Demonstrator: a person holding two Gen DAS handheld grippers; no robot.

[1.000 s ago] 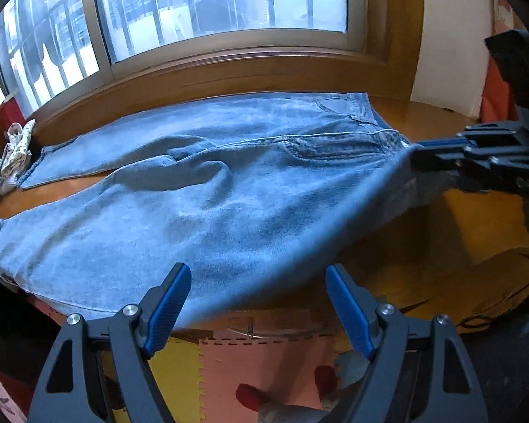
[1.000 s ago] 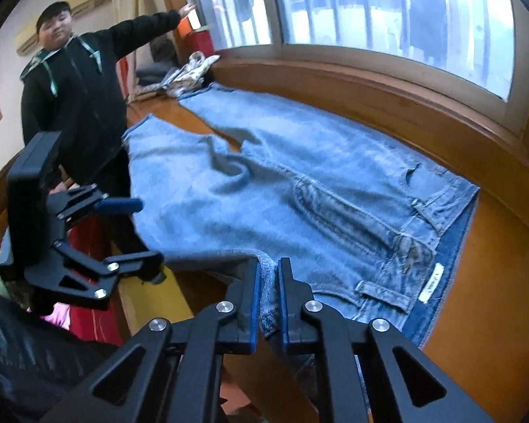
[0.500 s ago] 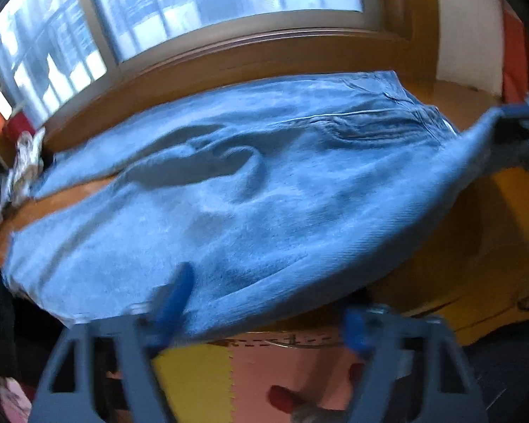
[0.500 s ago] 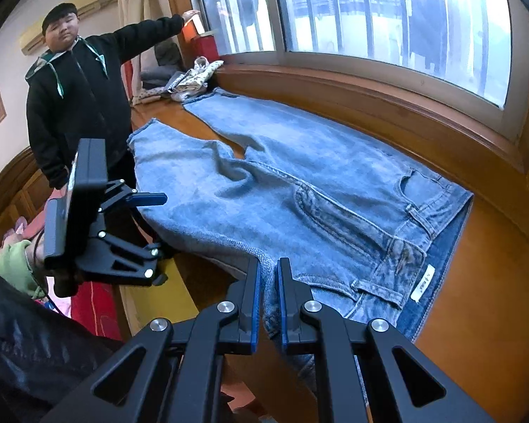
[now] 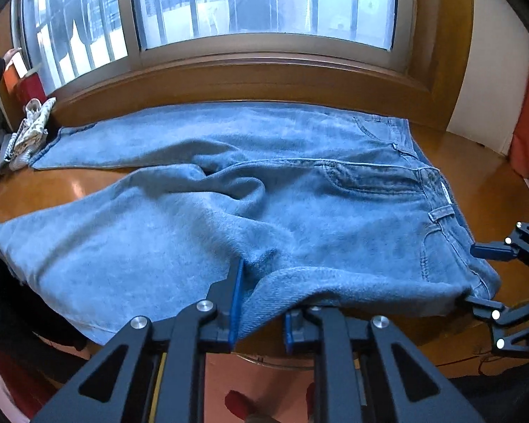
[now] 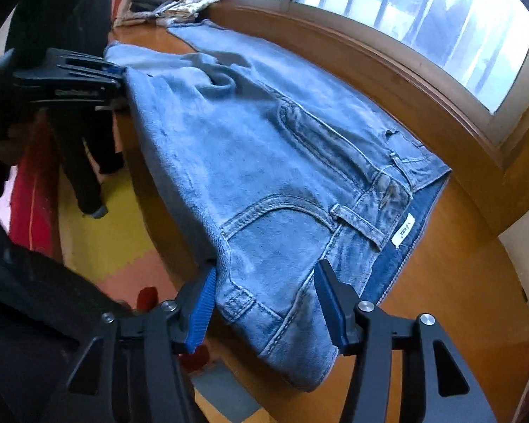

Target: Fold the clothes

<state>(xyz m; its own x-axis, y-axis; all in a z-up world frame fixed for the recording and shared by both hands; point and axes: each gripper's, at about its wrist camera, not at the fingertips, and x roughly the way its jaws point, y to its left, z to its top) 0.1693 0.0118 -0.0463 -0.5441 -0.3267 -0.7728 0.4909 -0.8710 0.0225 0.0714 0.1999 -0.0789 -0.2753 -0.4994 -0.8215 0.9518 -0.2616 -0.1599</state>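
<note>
Jeans (image 5: 282,211) show their white label (image 6: 403,229) legibly only in right-wrist view.

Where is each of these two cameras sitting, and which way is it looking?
Left wrist: rides the left gripper, looking down across the jeans toward the window; jaws pinching the denim edge.
Right wrist: rides the right gripper, looking along the wooden ledge; jaws apart around the waistband, just opened.
Shared: jeans, window, each other's gripper.
</note>
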